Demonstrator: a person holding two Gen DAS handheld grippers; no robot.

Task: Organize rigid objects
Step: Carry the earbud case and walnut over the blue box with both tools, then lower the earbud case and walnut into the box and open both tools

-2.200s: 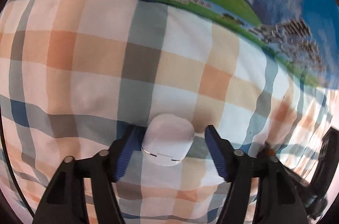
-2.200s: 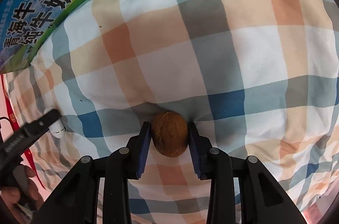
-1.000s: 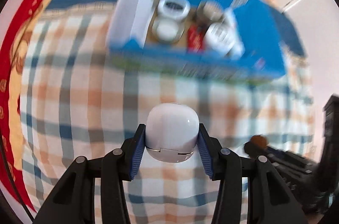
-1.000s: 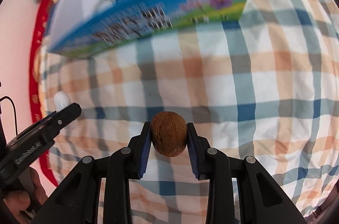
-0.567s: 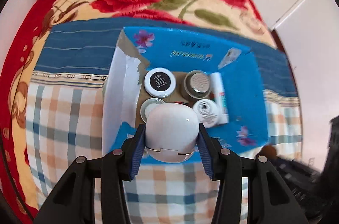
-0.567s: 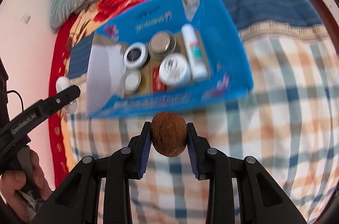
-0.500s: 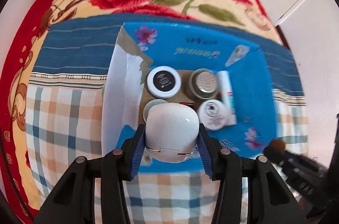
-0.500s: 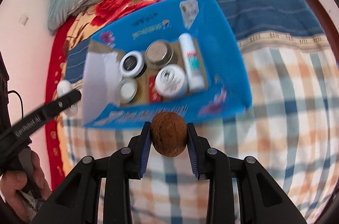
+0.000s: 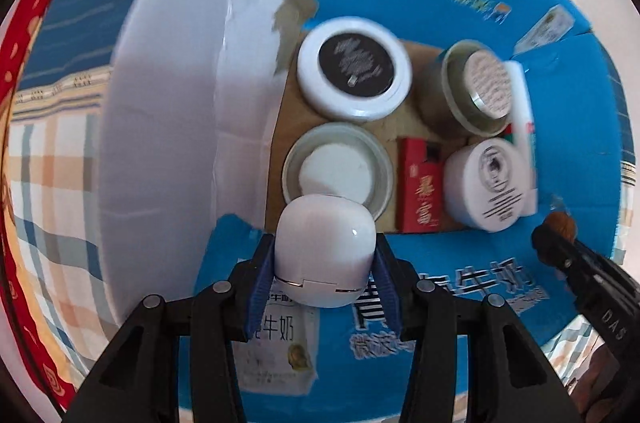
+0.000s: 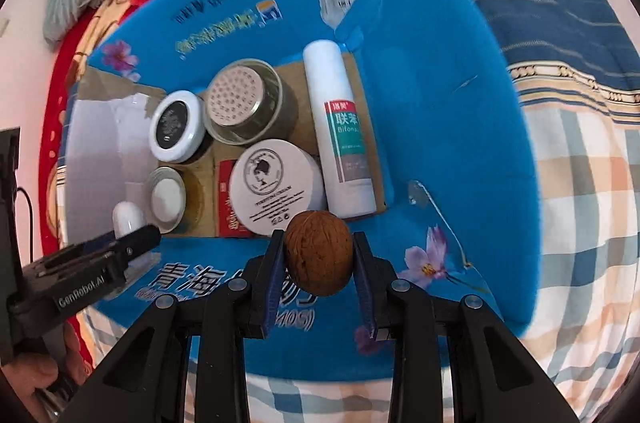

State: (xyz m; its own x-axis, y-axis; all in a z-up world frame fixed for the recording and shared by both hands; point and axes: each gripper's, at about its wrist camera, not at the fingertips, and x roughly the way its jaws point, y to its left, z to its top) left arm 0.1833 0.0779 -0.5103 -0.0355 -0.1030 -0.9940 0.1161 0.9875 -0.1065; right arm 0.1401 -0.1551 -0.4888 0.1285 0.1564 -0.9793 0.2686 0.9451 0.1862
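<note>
Basically, left gripper (image 9: pixel 325 273) clamps the white case (image 9: pixel 326 249), right gripper (image 10: pixel 319 265) pinches the walnut (image 10: pixel 319 253); lower both into the blue box (image 10: pixel 440 103) gaps at lower center before releasing.

Counted: four round jars (image 10: pixel 276 181), one white tube (image 10: pixel 344 139), one red packet (image 9: pixel 420 196), one walnut (image 10: pixel 319 259), one white earbud case (image 9: pixel 325 251), one blue box (image 10: pixel 452 127).

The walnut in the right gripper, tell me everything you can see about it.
The walnut is a whole, unshelled nut, round and brown with a wrinkled, matte shell. It hangs clamped between the two blue pads of the right gripper, touching nothing else. It sits over the near wall of the blue carton, just in front of the white cream jar. The left wrist view shows it small and blurred at the carton's right edge.
</note>
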